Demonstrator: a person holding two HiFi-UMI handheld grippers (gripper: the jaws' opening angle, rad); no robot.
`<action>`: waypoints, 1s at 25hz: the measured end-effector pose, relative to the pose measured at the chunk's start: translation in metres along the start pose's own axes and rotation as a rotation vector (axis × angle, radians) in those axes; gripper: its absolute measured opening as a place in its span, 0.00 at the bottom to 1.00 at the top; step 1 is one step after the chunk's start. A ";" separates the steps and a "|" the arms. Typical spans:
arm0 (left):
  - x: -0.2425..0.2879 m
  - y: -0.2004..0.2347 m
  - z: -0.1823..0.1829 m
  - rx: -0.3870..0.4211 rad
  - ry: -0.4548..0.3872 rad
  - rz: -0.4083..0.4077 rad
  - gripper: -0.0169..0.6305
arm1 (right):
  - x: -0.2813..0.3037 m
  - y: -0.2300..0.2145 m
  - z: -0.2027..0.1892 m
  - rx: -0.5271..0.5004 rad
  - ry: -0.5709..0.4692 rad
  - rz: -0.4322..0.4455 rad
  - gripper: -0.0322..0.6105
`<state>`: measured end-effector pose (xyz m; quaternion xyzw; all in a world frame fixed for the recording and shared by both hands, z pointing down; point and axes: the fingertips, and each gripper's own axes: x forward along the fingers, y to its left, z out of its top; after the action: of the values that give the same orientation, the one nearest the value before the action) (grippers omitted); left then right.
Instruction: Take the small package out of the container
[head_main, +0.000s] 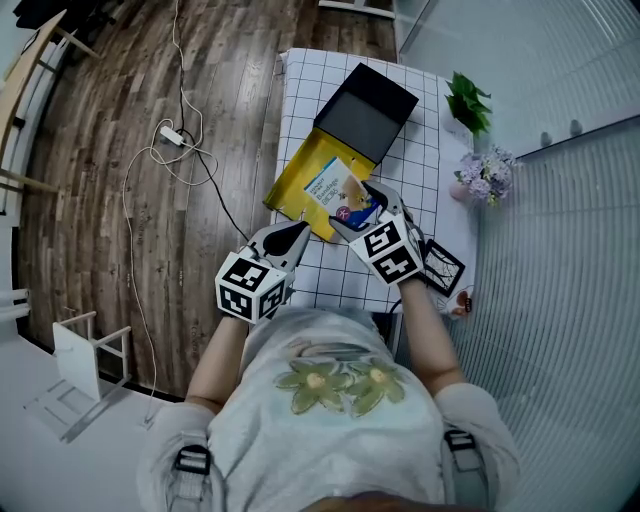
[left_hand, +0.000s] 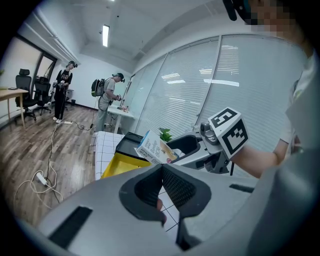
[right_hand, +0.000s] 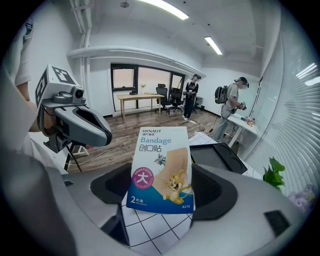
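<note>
The small package (head_main: 345, 190), a white and blue bandage box, is pinched upright in my right gripper (head_main: 362, 207), lifted just over the yellow container (head_main: 293, 187). It fills the right gripper view (right_hand: 162, 170) between the black pads of the right gripper (right_hand: 162, 195). In the left gripper view the package (left_hand: 155, 147) hangs above the yellow container (left_hand: 119, 166). My left gripper (head_main: 297, 236) hovers at the table's near edge, left of the container, its jaws (left_hand: 161, 170) pressed together on nothing. A black lid (head_main: 368, 108) lies beyond the container.
The table (head_main: 300, 90) has a white grid cloth. A green plant (head_main: 468, 100), a flower pot (head_main: 485, 175) and a small picture frame (head_main: 442, 268) line its right side. A cable and power strip (head_main: 172, 135) lie on the wood floor at left. People (left_hand: 107, 100) stand far off.
</note>
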<state>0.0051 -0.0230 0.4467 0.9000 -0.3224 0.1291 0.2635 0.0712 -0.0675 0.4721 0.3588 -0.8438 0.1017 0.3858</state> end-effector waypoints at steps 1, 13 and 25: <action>0.000 0.000 0.000 0.001 0.001 -0.001 0.04 | -0.002 0.000 0.000 0.004 -0.004 -0.002 0.62; -0.001 -0.003 0.000 0.019 0.002 -0.012 0.04 | -0.019 0.006 0.010 0.012 -0.055 -0.021 0.62; -0.004 -0.009 0.000 0.025 -0.002 -0.018 0.04 | -0.031 0.008 0.015 0.006 -0.079 -0.038 0.62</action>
<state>0.0078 -0.0153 0.4420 0.9061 -0.3132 0.1298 0.2533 0.0710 -0.0521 0.4404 0.3796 -0.8512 0.0825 0.3529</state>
